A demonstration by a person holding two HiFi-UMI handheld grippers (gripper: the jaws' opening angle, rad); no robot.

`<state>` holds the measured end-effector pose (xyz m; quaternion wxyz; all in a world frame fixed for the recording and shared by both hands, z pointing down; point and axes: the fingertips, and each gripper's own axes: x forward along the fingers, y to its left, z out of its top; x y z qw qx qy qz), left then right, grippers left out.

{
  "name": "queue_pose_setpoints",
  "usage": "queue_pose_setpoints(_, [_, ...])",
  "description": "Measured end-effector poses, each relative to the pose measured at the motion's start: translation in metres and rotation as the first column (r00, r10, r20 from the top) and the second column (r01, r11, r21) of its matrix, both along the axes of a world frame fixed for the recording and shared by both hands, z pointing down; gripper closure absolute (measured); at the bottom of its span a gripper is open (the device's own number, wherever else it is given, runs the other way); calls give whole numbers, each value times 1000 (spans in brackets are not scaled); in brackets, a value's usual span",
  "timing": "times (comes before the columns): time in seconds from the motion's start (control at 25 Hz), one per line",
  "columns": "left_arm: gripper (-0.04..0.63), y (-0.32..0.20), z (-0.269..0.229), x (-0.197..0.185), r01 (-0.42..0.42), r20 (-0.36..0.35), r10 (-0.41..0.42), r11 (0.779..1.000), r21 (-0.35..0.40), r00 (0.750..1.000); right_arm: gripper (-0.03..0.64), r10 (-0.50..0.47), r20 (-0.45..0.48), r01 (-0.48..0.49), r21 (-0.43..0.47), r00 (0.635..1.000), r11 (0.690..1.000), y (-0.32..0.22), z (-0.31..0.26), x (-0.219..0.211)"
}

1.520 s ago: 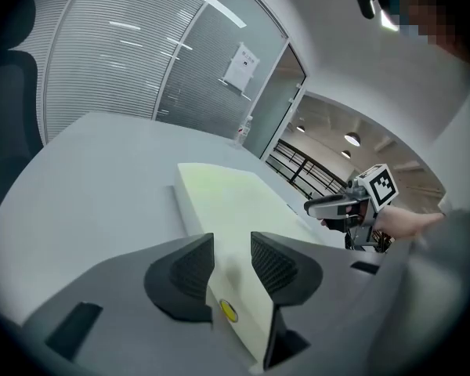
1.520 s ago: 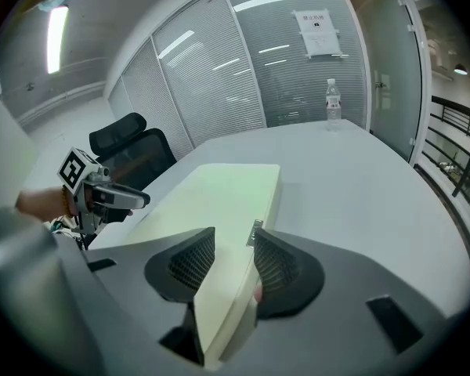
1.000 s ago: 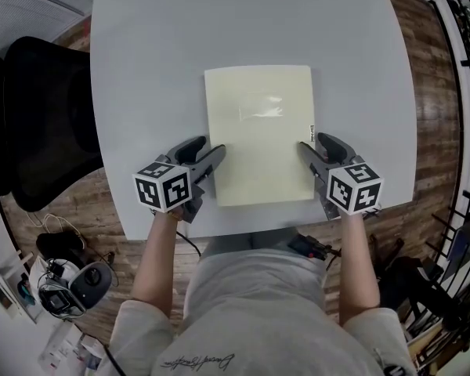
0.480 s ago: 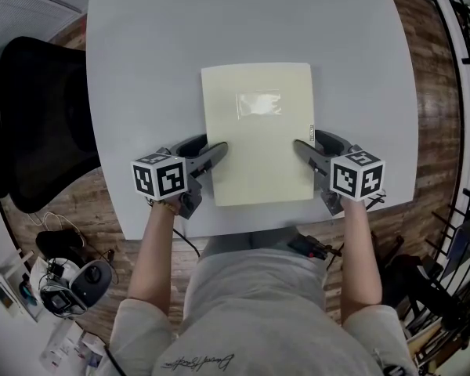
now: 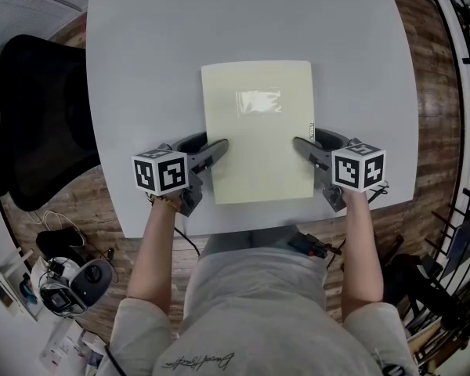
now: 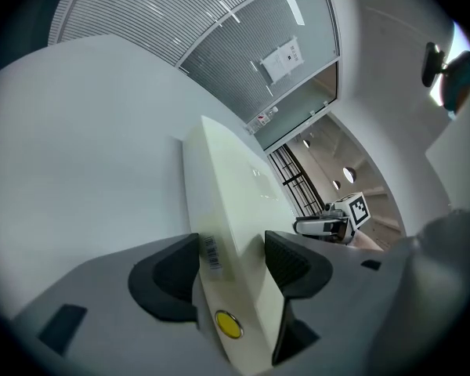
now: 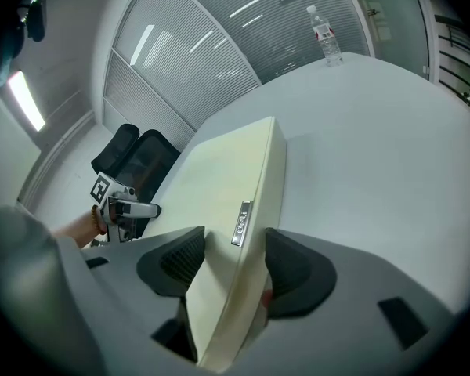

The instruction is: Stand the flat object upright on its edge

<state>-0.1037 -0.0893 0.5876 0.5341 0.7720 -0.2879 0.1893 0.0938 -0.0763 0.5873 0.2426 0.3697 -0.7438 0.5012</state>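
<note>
While not yet raised, flat object face up on the white tabletop, close to its near edge, roughly midway between the left and right edges. Pale cream, rectangular, rounded corners, thick enough for side walls. Glossy clear patch on the top face toward the far end. Small metal tag on the right wall, barcode sticker and yellow dot on the left wall. Long axis from near edge toward far edge, short sides parallel to the near edge.

Left gripper with jaws spread wide astride the left long edge, one over the top face, one on the tabletop side. Right gripper likewise spread astride the right long edge.

Narrow strip of tabletop before the near edge. Broad open tabletop beyond the far short side and toward both side edges. Bottle well apart, far across the tabletop.
</note>
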Motion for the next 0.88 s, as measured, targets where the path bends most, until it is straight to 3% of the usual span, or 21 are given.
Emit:
queue_pose_setpoints(0.48, [330,-3,-6,5,-13,8,13,1000,7,1000,374,-15,-4,15,-3,1000,1000,-4,-7,4])
queue_pose_setpoints(0.88, [337,-31,-33,10,-56,39,52,992,114,998,380,-31,-73,39,99,997,994,-31,-34,8])
